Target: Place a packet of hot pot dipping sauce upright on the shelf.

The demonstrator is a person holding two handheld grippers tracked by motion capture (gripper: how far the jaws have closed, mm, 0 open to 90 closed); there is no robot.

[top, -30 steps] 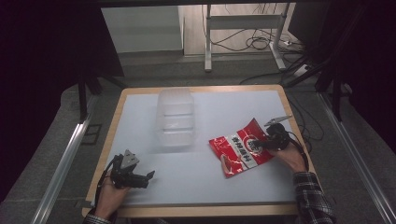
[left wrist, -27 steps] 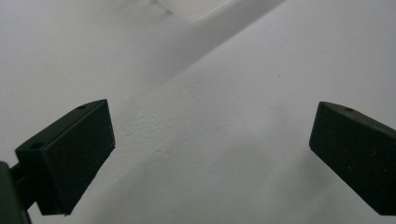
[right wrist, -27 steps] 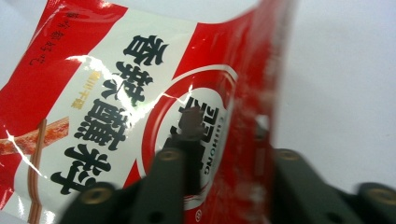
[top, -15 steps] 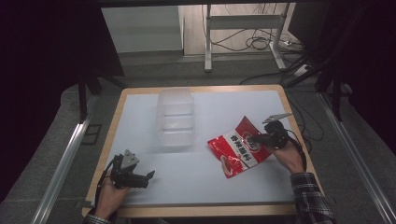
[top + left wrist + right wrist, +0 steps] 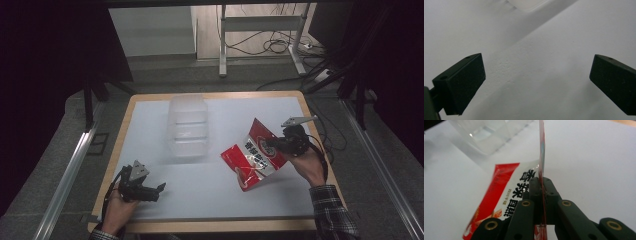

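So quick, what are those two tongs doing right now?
Left tongs: open, holding nothing, over the white table.
Right tongs: shut on the red-and-white printed plastic snack packet.

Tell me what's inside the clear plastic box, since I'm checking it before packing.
The clear plastic box looks empty: the white table shows through its walls and ribbed bottom. The red-and-white snack bag is outside it, pinched by the right gripper. Nothing hides the interior.

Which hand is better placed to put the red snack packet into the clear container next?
Right. The right gripper is clamped on the red snack packet's edge, beside the clear container. The left gripper rests open near the table's front edge.
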